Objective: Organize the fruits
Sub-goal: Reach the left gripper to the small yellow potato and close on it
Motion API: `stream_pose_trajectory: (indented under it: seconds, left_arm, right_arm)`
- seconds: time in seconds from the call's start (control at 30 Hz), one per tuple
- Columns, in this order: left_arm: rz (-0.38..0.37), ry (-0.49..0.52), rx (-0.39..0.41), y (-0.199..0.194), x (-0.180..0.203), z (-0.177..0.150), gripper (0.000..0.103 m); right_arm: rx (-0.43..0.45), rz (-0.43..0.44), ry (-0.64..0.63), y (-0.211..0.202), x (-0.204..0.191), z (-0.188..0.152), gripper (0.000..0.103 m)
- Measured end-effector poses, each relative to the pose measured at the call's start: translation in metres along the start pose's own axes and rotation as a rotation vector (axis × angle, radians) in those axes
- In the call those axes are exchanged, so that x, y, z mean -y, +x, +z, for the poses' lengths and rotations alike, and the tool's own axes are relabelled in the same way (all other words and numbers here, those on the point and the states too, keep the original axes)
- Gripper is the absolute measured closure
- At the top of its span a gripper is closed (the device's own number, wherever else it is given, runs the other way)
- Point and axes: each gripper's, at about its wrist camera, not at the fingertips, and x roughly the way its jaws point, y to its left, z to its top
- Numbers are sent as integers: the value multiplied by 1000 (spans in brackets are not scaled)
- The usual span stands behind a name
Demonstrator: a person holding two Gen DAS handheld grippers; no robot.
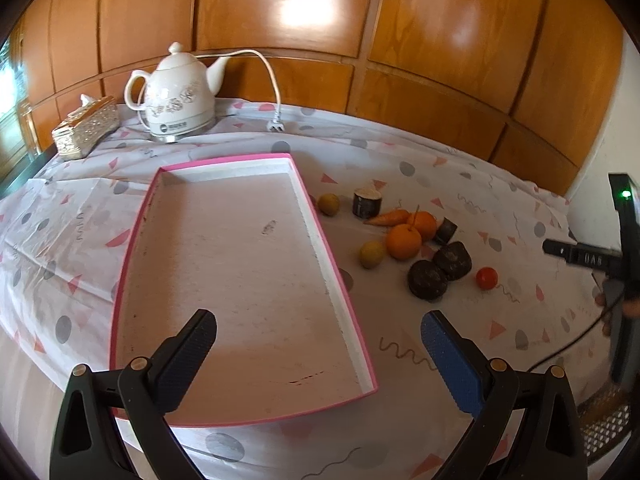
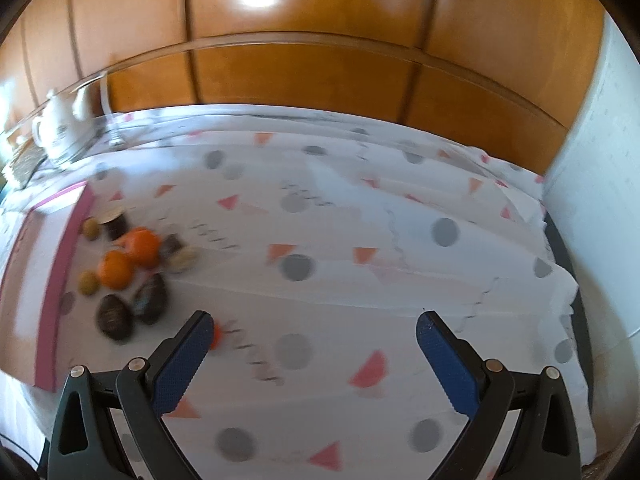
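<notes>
Carrot [image 1: 387, 217] beside two oranges [image 1: 403, 241] — tip toward pink tray [image 1: 320, 236]; both hand-held grippers wide open, empty.

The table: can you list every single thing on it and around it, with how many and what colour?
tray: 1, pink rim, white inside, nothing in it, left half of the table
oranges: 2, orange, right of the tray
small round fruits: 2, yellow-green, close to the tray's right edge
carrot: 1, orange, behind the oranges
dark round pieces: 4, blackish brown, among the fruit
tomato: 1, red, nearest the right gripper
kettle: 1, white, far left corner
tissue box: 1, gold, left of the kettle
tablecloth: 1, white with pink and grey shapes
left gripper: open, over the tray's near end
right gripper: open, over bare cloth
</notes>
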Motion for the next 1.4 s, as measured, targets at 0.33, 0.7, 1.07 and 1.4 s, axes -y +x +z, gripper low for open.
stream_pose_trajectory:
  seconds: [0.33, 0.7, 1.07, 1.4]
  left_arm:
    - [-13, 33, -41, 16, 8, -1, 0]
    - [5, 112, -91, 31, 16, 18, 0]
    - [-5, 309, -87, 57, 24, 75, 11]
    - [-16, 489, -227, 117, 37, 104, 55]
  right_arm:
    - [-45, -63, 68, 23, 55, 8, 0]
    - [-110, -85, 200, 42, 89, 6, 1]
    - [-116, -133, 329, 39, 117, 2, 2]
    - [-112, -142, 405, 36, 131, -1, 2]
